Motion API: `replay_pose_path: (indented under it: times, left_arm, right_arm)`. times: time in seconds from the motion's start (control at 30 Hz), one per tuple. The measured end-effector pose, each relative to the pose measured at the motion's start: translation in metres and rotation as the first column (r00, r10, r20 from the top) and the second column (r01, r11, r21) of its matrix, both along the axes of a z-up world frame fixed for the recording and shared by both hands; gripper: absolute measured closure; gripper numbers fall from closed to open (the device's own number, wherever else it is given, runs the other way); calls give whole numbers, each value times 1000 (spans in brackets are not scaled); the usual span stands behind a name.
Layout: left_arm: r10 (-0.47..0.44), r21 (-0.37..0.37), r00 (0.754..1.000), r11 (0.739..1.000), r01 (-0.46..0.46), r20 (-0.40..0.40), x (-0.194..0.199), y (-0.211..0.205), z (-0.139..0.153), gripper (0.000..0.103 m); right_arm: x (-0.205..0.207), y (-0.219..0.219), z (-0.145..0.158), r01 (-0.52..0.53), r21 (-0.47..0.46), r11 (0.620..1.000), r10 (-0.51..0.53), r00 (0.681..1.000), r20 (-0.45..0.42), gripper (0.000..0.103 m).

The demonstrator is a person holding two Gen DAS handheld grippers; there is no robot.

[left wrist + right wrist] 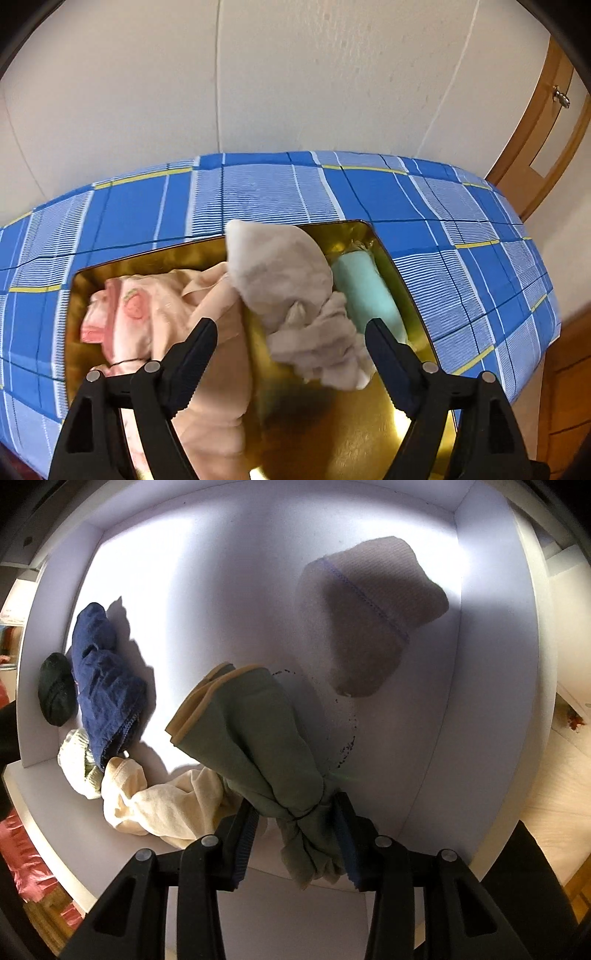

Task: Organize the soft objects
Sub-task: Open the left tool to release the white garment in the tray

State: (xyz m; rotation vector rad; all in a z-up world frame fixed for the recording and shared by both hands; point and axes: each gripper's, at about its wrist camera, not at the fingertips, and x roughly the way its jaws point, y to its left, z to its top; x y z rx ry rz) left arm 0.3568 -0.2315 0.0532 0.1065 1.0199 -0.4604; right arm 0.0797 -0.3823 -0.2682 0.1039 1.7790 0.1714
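- Covering the bed point(258, 192) is a blue checked sheet, and on it sits a gold tin point(332, 435) with soft things already inside.
- The white bin point(491, 701), seen from the right wrist, holds a grey-brown cloth point(369, 620), a navy cloth point(107, 686), a cream garment point(166, 808), a dark ball point(55, 690) and a pale knit piece point(75, 760). So sorting looks well under way.
- In the tin lie a pink garment point(125, 314), a peach cloth point(214, 369), a grey cloth point(288, 284) and a mint roll point(365, 291) along its far side.
- The green cloth point(258, 738) hangs bunched over the bin, not yet set down; placing it seems the step in hand.
- The right claw point(295, 834) is narrow, pinching the green cloth's gathered end.
- The left claw point(291, 339) stands wide over the tin, holding nothing; the grey cloth lies loose between its fingers.
- Whether more items remain elsewhere, I cannot tell.
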Motion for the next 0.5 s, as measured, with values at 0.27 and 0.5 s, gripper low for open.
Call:
replay_pose_path:
  times: [0.27,0.5]
  left_arm:
    - [-14,-50,998,999,17,62,-41,34,28,19]
    - [-31,-81,992,996,41,122,-96,72,43,19]
  right_arm:
    - [2,4,1,8,-11,1000,-8,1000,0,59]
    - [4,11,3,5,-31,1000,-5,1000,1,59]
